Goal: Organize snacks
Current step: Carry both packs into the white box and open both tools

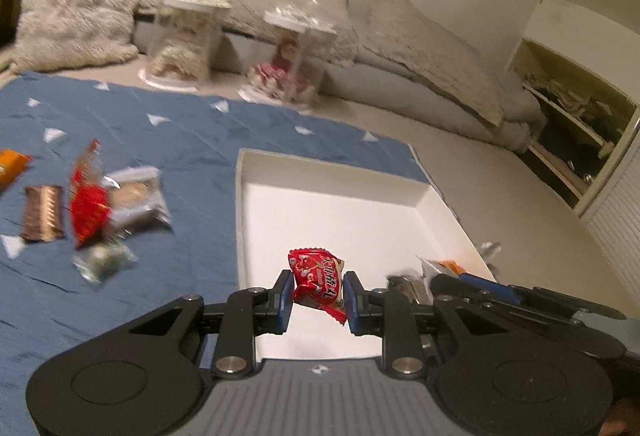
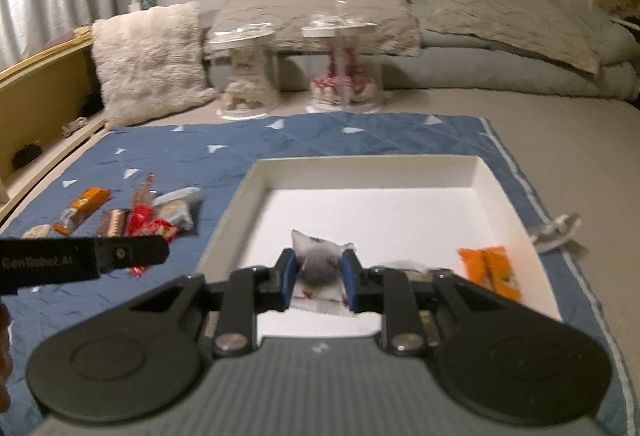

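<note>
We note a quilted blue cloth mat (image 2: 248, 152) beneath a smooth matt white box (image 2: 496, 192); left of the box, glossy foil wrappers (image 1: 86, 204).

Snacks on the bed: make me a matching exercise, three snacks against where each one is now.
Things:
1. red packet
2. white packet
3. orange packet

Places:
A. lying in the white box, near its right wall
B. clamped in the left tool
C. clamped in the right tool

Pairs: 1-B, 2-C, 3-A
</note>
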### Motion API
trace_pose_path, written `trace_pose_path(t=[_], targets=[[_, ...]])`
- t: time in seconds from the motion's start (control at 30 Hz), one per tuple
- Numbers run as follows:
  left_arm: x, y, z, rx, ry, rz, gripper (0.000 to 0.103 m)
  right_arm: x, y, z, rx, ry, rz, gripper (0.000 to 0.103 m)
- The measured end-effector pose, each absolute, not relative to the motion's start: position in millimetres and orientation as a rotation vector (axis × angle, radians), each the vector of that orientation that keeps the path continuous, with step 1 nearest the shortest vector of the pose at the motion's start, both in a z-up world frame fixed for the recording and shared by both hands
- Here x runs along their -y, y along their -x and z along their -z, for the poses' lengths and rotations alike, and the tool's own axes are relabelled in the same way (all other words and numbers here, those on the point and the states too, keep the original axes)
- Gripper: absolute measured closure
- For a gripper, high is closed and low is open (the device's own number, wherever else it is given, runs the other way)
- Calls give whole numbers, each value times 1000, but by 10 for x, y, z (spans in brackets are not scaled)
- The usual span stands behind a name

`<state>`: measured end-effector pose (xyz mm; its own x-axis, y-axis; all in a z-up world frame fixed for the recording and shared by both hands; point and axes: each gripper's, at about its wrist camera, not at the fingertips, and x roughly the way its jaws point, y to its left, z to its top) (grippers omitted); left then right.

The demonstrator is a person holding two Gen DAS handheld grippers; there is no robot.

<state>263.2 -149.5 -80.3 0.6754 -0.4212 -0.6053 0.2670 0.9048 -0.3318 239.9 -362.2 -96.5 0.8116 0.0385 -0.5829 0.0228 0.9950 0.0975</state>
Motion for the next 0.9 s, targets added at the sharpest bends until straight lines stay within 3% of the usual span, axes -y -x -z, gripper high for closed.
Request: trace_pose_path(t=[0.47, 0.9], targets=[[1665, -2856, 1167, -866, 262, 372, 75, 3821, -2624, 1284, -714, -173, -15, 74], [1646, -3055, 1136, -937, 281, 369, 75, 3774, -2851, 1249, -802, -224, -42, 74]])
